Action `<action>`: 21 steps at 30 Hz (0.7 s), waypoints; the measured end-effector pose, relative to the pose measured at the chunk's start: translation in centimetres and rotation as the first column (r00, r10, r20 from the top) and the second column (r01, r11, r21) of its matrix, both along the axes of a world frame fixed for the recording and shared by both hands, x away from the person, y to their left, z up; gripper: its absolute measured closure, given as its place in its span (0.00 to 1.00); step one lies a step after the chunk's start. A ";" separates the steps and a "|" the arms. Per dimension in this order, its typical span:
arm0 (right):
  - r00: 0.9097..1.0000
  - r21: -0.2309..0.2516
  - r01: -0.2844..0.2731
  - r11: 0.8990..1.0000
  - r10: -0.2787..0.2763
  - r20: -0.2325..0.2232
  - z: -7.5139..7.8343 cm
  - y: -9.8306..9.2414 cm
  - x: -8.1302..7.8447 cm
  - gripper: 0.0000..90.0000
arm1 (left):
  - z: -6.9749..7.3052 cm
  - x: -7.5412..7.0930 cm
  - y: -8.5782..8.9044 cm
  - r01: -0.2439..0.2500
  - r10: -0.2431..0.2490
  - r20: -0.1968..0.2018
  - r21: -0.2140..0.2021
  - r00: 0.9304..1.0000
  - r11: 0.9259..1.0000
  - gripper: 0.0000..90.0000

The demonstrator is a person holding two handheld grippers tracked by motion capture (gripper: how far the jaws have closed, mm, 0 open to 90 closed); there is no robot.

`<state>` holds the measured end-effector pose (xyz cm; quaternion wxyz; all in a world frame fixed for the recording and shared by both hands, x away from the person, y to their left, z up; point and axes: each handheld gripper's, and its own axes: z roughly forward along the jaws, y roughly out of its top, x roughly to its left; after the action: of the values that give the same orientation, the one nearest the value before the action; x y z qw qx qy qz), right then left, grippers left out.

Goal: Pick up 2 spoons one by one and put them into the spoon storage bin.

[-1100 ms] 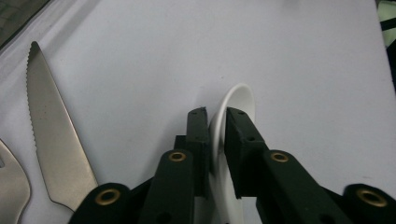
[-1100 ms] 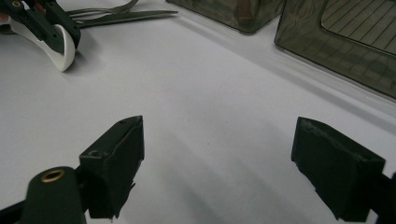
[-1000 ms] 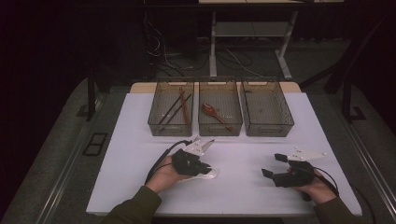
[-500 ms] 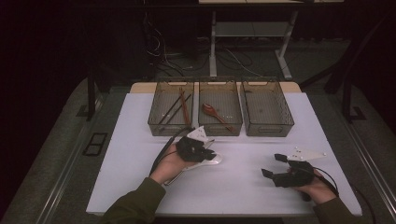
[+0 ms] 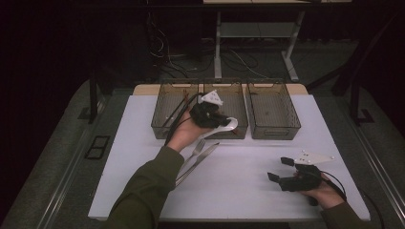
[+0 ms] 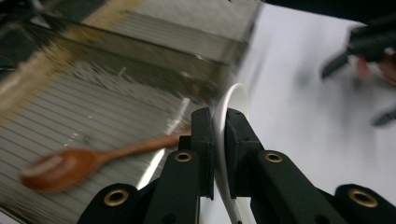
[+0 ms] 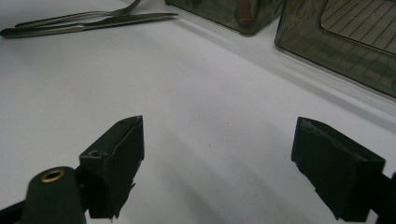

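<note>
White table [image 5: 248, 191], dark room, three smoked plastic bins along the far edge; left tongs [image 6: 219, 126] clamped on a white spoon [image 6: 229, 107], held over the middle bin [image 5: 236, 95] where a wooden spoon [image 6: 70, 163] lies. Right tongs [image 5: 282, 171] open and empty, resting near the right edge. Looks like the sort-into-bin step: next, lower, release over the middle bin, then fetch the fork [image 5: 198, 145] and knife [image 5: 200, 160].

The left gripper [image 5: 224, 123], clamped on a white spoon [image 5: 231, 126], has lifted off the white table [image 5: 248, 191] and travelled forward to the middle bin [image 5: 237, 102]. It now hangs over that bin's near edge, above a wooden spoon [image 6: 70, 163].
</note>
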<state>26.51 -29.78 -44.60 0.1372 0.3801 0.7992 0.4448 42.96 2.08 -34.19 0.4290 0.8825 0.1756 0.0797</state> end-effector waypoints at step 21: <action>1.000 0.005 -0.005 1.000 0.005 0.000 0.0 -0.1 -0.1 0.19 | -3.6 6.3 -2.6 -0.134 0.135 -0.028 0.044 0.990 0.990 0.86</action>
<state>26.46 -29.89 -44.61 0.1352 0.3786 0.7989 0.4474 49.30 -0.49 -37.82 0.4015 0.8785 0.2397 0.0982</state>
